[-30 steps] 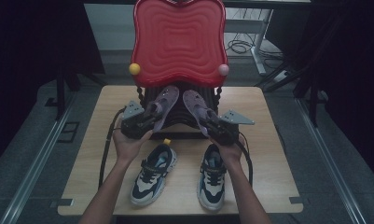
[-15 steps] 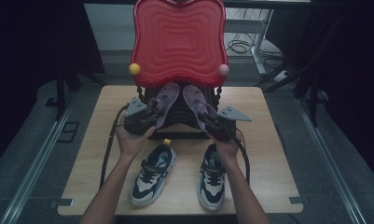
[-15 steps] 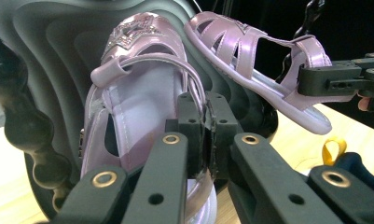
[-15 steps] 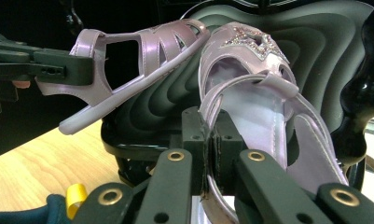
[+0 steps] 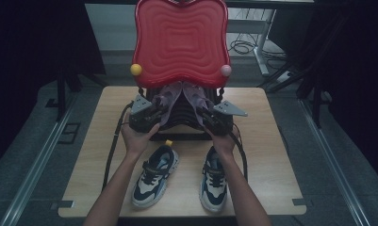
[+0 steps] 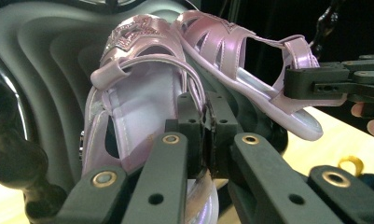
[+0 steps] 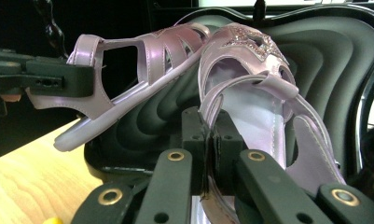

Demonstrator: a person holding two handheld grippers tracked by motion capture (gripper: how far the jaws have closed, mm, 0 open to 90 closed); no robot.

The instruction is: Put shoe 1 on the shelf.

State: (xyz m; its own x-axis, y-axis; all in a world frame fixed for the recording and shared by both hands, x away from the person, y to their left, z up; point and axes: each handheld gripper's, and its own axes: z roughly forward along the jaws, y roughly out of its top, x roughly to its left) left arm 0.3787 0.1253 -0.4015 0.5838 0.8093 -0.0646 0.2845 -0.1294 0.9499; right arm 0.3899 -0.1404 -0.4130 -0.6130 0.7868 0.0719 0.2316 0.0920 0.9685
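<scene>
Gripping a pink sandal in each gripper, we are holding the left gripper clamped on the left sandal and the right gripper on the right sandal, toes meeting ahead against the black tray.

Grey floor (dim room), cables.

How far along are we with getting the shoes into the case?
Nothing looks stowed yet. In hand: the left gripper is clamped on one pink sandal and the right gripper on the other pink sandal, both held over the black tray of the open red-lidded case. Left: set both sandals down, then the two sneakers still on the table.
</scene>
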